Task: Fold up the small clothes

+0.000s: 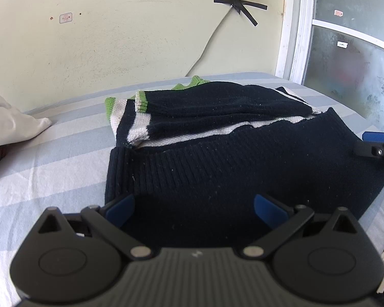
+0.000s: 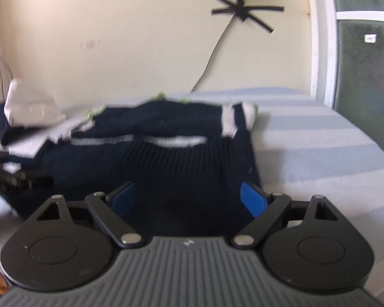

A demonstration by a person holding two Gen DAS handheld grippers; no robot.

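A navy knit sweater (image 1: 243,158) with white and green stripes lies on the striped bed sheet (image 1: 51,158), its sleeves folded across the body. My left gripper (image 1: 194,206) is open at the near ribbed hem, blue pads (image 1: 121,208) wide apart with dark fabric lying between them. My right gripper (image 1: 376,144) shows at the sweater's right edge. In the blurred right wrist view, my right gripper (image 2: 189,199) is open over the sweater's (image 2: 153,158) near right corner, and the fabric lies between its pads (image 2: 253,202) without being pinched.
A white pillow (image 1: 10,125) lies at the far left of the bed. Behind the bed is a pale wall with a cable (image 1: 207,43) held by a black tape cross (image 1: 239,5). A frosted glass door (image 1: 350,58) stands at right, past the bed's edge.
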